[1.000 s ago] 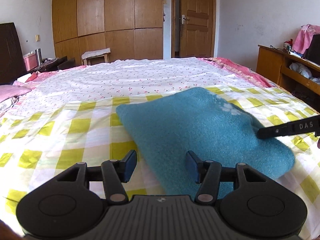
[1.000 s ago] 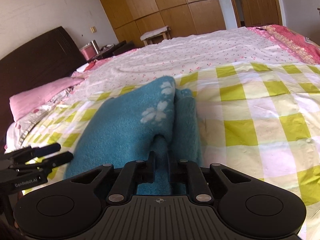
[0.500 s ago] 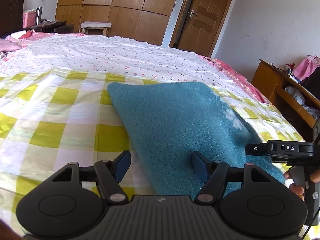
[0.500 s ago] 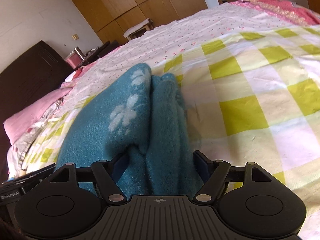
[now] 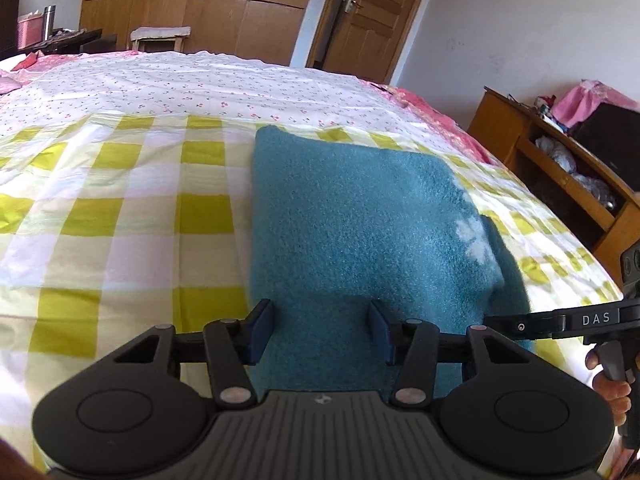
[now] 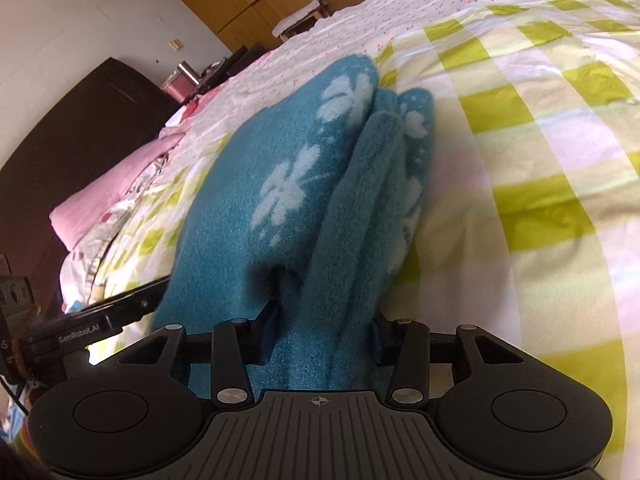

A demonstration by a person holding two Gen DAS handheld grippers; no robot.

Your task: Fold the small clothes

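A teal fleece garment point(image 5: 360, 224) with white flowers lies folded on the yellow-checked sheet point(image 5: 120, 216). My left gripper point(image 5: 320, 332) hovers low over its near edge. The jaws are closing, and flat cloth lies between the blue pads without being squeezed. In the right wrist view the stacked folds of the garment point(image 6: 288, 184) bunch up between the fingers of my right gripper point(image 6: 323, 332). Its jaws are closing, and both pads touch the cloth. One finger point(image 5: 552, 322) of the right gripper crosses the garment's right corner, held by a hand point(image 5: 612, 384).
A white floral sheet point(image 5: 200, 84) covers the far half of the bed. A wooden shelf unit point(image 5: 560, 184) stands to the right, with a wardrobe point(image 5: 192, 24) and a door point(image 5: 360, 20) behind. A dark headboard point(image 6: 80, 128) and a pink pillow point(image 6: 112, 196) are at the left.
Both grippers came down closer to the garment's near edge. The right one let go of the thin edge, opened wide, then narrowed around thicker folds. The left one shifted fully over the cloth.
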